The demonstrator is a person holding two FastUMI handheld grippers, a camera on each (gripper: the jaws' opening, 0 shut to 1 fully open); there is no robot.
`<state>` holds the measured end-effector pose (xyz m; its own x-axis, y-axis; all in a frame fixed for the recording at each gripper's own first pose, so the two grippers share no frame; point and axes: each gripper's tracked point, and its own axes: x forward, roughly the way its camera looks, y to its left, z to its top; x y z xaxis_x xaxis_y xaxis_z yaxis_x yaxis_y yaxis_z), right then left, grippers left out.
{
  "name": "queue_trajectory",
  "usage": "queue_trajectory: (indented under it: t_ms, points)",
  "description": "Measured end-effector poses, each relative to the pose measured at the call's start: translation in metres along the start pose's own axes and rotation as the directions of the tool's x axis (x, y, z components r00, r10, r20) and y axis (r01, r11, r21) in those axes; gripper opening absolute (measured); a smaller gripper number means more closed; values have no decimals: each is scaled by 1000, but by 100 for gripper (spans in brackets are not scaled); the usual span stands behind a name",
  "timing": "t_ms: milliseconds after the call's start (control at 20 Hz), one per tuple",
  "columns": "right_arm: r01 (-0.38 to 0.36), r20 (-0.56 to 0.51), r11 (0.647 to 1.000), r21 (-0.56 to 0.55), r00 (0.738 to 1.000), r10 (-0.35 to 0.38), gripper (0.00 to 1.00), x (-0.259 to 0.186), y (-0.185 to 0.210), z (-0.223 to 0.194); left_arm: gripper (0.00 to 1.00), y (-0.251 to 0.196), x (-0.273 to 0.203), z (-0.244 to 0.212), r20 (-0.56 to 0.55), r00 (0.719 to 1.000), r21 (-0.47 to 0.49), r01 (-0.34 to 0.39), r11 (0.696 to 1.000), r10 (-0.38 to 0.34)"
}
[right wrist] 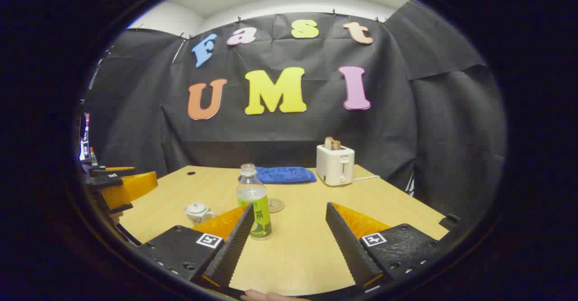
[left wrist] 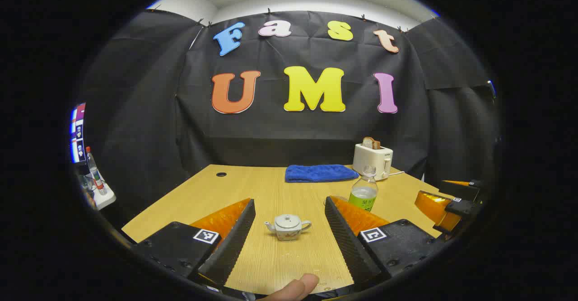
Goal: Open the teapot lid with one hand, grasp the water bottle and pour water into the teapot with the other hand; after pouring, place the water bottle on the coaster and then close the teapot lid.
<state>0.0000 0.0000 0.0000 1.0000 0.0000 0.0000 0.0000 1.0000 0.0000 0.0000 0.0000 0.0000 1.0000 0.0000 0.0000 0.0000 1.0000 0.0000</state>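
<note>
- Both fingers of the left gripper (left wrist: 289, 235) stand spread wide in the left gripper view, with bare wood between them and nothing pinched or touched.
- Between those two fingers, farther out on the table (left wrist: 253, 188), sits the small white teapot (left wrist: 288, 227), upright, its lid (left wrist: 288, 221) on, spout to the view's left and handle to its right; it stays apart from both fingers.
- Past the inner edge of the finger on the view's right stands the water bottle (left wrist: 364, 194), upright and uncapped, partly hidden by that finger; whether they touch I cannot tell.
- At the bottom edge of that view a person's fingertip (left wrist: 295, 288) pokes in.
- Over on the right, the right gripper (right wrist: 289, 242) also has its fingers set wide apart, gripping nothing.
- In the right gripper view the bottle (right wrist: 254, 201) stands just behind the finger on the view's left, its base partly covered by that finger; contact is unclear from here.
- Just behind the bottle lies a round coaster (right wrist: 276, 205), flat on the wood.
- The teapot (right wrist: 198, 213) shows left of the bottle in this view, well apart from it.
- Toward the back of the table lie a folded blue towel (right wrist: 284, 175) and a white toaster (right wrist: 335, 164) with toast in its slots.
</note>
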Motion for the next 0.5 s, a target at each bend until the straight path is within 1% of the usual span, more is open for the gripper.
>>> queue_trajectory:
  t_ms: [50,100,150,200,250,300,350,400,450,500]
  points:
    - [-8,3,1000,-1,1000,8,92,0,0,2,98,-1,-1,2,4,1000,6,-2,1000,1]
    - [-7,15,1000,-14,1000,7,95,0,-2,6,98,1,-2,3,11,1000,14,-7,1000,7]
    - [3,23,1000,-25,1000,-3,96,0,-5,9,98,3,-1,4,15,1000,17,-11,1000,11]
    - [8,26,1000,-27,1000,-7,92,1,-6,9,98,4,-1,4,16,1000,14,-14,1000,14]
    - [5,24,1000,-24,1000,-4,96,1,-6,8,98,7,-1,5,16,1000,3,-21,1000,21]
    - [-1,18,1000,-23,1000,1,95,2,-4,7,98,9,-1,4,14,999,-7,-29,1000,29]
    - [-4,15,1000,-26,1000,5,92,4,-3,7,98,10,-2,4,12,999,-10,-33,999,33]
    - [-3,8,1000,-28,1000,3,92,6,-5,6,98,12,-3,6,21,999,-6,-37,999,37]
    - [-2,1,1000,-27,1000,2,95,8,-6,5,98,13,-3,8,26,999,-5,-40,999,40]
    - [-2,-3,1000,-22,1000,2,95,10,-6,4,98,14,-3,9,30,999,-7,-39,999,40]
